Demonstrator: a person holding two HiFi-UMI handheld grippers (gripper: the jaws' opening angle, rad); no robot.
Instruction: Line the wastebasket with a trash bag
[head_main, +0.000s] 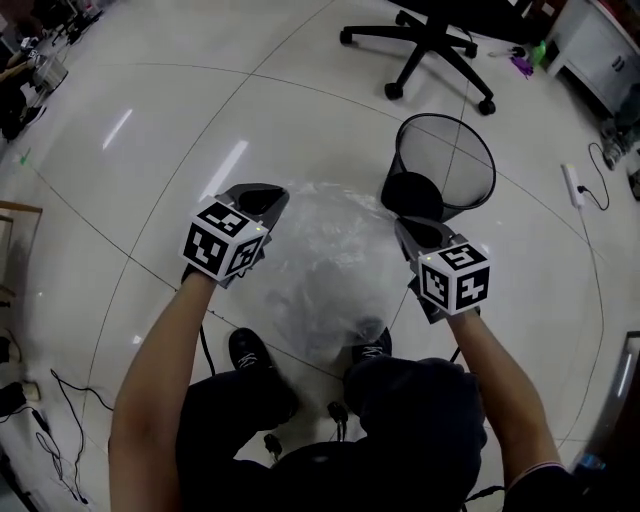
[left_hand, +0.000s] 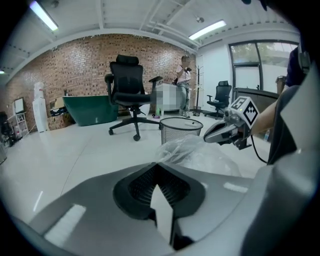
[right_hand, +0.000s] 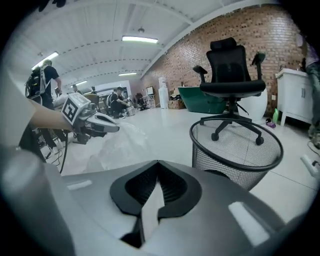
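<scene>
A clear trash bag (head_main: 330, 270) hangs stretched between my two grippers, above the floor and in front of the person's legs. My left gripper (head_main: 262, 205) is shut on the bag's left edge, and a strip of film shows between its jaws (left_hand: 162, 210). My right gripper (head_main: 408, 232) is shut on the right edge, again with film pinched in the jaws (right_hand: 150, 210). The black mesh wastebasket (head_main: 447, 165) stands upright on the floor just beyond the right gripper, mouth open. It also shows in the left gripper view (left_hand: 181, 131) and the right gripper view (right_hand: 235, 150).
A black office chair (head_main: 430, 45) stands behind the wastebasket. A white power strip (head_main: 573, 185) with its cord lies on the floor at the right. Cables (head_main: 60, 400) trail at the lower left. The person's shoes (head_main: 250, 350) are under the bag. People stand far off.
</scene>
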